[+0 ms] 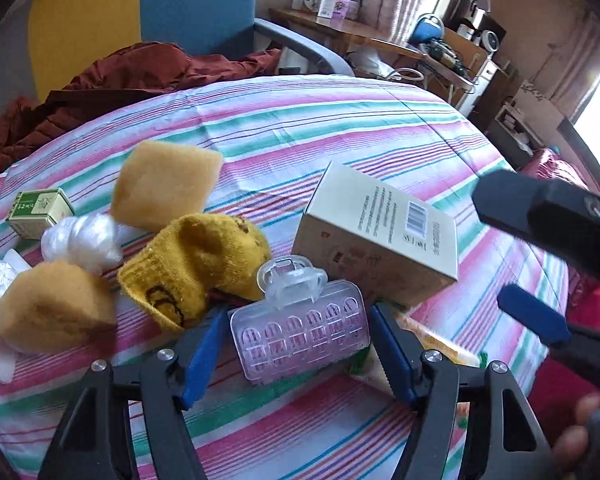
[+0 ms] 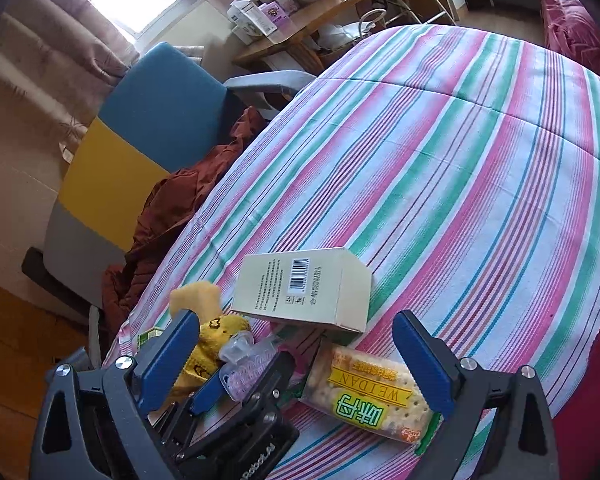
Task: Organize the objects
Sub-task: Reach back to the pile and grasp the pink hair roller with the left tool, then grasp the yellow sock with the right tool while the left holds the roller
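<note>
hair roller: a pink, clear-cased hair roller (image 1: pixel 300 332) lies on the striped cloth, between the blue pads of the left hand-held gripper (image 1: pixel 300 350); whether the pads touch it cannot be told.
left hand-held gripper: fingers apart, one on each side of the roller, low over the cloth.
right hand-held gripper: the right hand-held gripper (image 2: pixel 300 364) has its fingers wide apart above the cracker packet (image 2: pixel 370 394), holding nothing.
cracker packet: flat on the cloth just beside the roller, partly under the edge of the box.
box: a cream box (image 1: pixel 380 236) with a barcode lies on its side right behind the roller.
sock: a yellow sock (image 1: pixel 196 268) sits to the left of the roller, touching it.
sponges: two tan sponges (image 1: pixel 166 184) lie further left, with white plastic bags (image 1: pixel 82 240) between them.
small box: a green-labelled small box (image 1: pixel 40 210) at the far left edge.
surface: tabletop under a striped cloth (image 1: pixel 340 128).
beyond: a blue and yellow chair (image 2: pixel 140 140) with a rust-red jacket (image 1: pixel 132 76) draped on it.
</note>
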`<state>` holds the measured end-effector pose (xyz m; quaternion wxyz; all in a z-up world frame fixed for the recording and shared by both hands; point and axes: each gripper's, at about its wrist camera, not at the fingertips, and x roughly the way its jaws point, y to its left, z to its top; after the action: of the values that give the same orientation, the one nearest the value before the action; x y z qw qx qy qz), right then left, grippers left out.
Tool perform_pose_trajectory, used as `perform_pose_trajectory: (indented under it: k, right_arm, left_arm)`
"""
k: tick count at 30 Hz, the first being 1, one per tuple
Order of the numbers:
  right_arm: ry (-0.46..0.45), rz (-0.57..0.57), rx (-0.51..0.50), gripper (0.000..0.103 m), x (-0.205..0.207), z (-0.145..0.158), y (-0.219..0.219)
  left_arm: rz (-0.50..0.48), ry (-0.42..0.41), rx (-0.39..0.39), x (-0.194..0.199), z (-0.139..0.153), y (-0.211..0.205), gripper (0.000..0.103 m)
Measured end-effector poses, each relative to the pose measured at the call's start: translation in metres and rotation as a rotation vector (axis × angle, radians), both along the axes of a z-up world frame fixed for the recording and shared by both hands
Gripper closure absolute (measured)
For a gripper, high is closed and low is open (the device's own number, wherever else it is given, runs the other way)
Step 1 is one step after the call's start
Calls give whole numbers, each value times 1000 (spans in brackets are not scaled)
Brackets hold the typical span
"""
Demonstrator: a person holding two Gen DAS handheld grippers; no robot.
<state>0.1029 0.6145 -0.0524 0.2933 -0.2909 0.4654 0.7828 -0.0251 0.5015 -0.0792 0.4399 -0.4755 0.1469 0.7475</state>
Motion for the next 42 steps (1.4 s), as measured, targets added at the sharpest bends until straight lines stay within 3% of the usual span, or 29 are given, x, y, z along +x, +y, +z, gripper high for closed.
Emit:
perform_pose_trajectory:
  k: [6, 10, 13, 23, 25, 29, 33, 35, 38, 42]
  right_arm:
    - [-11, 119, 14, 5, -20, 0, -12]
    - [-28, 288, -11, 12, -45, -6, -32]
    - [-84, 423, 1, 22, -64, -12, -53]
    - [-318, 734, 36, 32, -104, -44, -109]
    - [-312, 756, 44, 55, -104, -43, -113]
    - [-288, 722, 47, 75, -98, -40, -107]
    - [-313, 557, 98, 97, -90, -32, -80]
    - [-322, 497, 108, 97, -83, -29, -69]
    - [-313, 535, 101, 95, -87, -30, -73]
    - [-264, 600, 35, 48, -90, -34, -84]
  left_arm:
    - [-70, -25, 48, 5, 3, -60, 32]
    - [-140, -8, 65, 19, 5, -102, 33]
    - [-147, -30, 45, 26, -6, -127, 37]
    - [-124, -32, 80, 39, -14, -155, 37]
    - [-127, -18, 81, 41, -15, -156, 37]
    - [-133, -1, 87, 45, -16, -158, 37]
    - [-128, -4, 95, 47, -17, -161, 37]
    - [-130, 3, 93, 49, -17, -162, 37]
    - [-129, 4, 92, 48, -17, -162, 37]
    - [-124, 8, 88, 41, -18, -155, 37]
